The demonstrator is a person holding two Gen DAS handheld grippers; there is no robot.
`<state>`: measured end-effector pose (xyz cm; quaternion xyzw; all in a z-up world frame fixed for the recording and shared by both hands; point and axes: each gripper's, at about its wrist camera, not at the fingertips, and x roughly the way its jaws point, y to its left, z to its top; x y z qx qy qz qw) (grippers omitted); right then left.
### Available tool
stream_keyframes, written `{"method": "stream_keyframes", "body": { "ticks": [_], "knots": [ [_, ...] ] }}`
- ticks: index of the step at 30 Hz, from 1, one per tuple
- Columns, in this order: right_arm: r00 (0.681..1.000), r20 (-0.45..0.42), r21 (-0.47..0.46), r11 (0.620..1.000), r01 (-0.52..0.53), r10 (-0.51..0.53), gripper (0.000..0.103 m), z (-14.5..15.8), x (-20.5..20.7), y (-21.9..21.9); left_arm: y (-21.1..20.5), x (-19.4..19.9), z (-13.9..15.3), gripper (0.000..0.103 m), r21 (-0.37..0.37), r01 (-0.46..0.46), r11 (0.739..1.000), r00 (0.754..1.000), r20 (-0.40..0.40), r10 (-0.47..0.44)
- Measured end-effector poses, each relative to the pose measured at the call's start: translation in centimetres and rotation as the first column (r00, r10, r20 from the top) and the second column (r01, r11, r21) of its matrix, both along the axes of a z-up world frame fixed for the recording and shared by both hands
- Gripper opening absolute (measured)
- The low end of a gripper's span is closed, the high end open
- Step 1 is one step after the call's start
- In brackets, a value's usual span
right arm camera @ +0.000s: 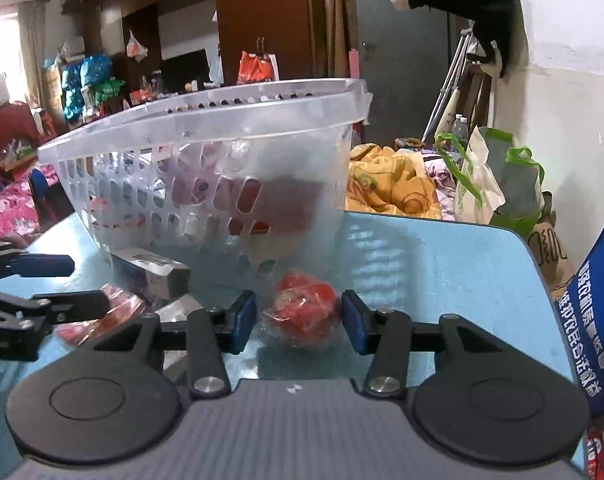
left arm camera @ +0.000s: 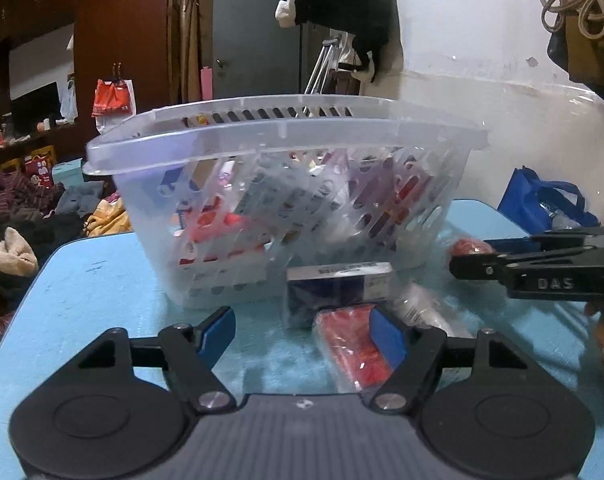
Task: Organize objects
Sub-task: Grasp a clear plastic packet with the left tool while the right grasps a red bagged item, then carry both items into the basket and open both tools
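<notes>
Blue table [right arm camera: 442,264] carries the clear slotted basket [left arm camera: 286,136], packed with boxes and packets. Against its near wall lies a dark box [left arm camera: 338,288]. In front of that, a red packet [left arm camera: 354,344] sits inside the left gripper [left arm camera: 302,330], jaws spread, one pad beside it. Off to the right, the right gripper [right arm camera: 300,316] brackets a red wrapped ball [right arm camera: 306,308], pads narrowly apart from it.
</notes>
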<state>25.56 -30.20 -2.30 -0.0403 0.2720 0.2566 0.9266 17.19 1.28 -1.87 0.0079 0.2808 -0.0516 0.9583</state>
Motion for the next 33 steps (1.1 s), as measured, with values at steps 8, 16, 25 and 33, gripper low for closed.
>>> {"method": "stream_keyframes", "body": {
  "ticks": [8, 16, 25, 33],
  "knots": [
    [0.999, 0.037, 0.070, 0.997, -0.022, 0.019, 0.050, 1.2, -1.1, -0.9, -1.4, -0.4, -0.3, 0.078, -0.003, 0.044, 0.999, 0.999, -0.011, -0.045],
    [0.995, 0.094, 0.111, 0.992, -0.053, 0.042, 0.050, 2.8, -3.0, -1.6, -1.8, -1.2, -1.3, 0.032, -0.022, 0.081, 0.996, 0.996, -0.036, -0.082],
    [0.985, 0.162, 0.160, 0.983, -0.088, 0.062, 0.050, 5.0, -5.0, -2.2, 0.5, -4.9, 1.0, 0.028, -0.059, 0.058, 0.997, 0.987, 0.154, -0.048],
    [0.939, 0.332, 0.176, 0.971, -0.159, 0.093, 0.050, 9.3, -4.6, 2.0, 2.5, -2.1, 10.5, 0.028, 0.005, -0.025, 1.000, 0.944, 0.328, 0.023]
  ]
}}
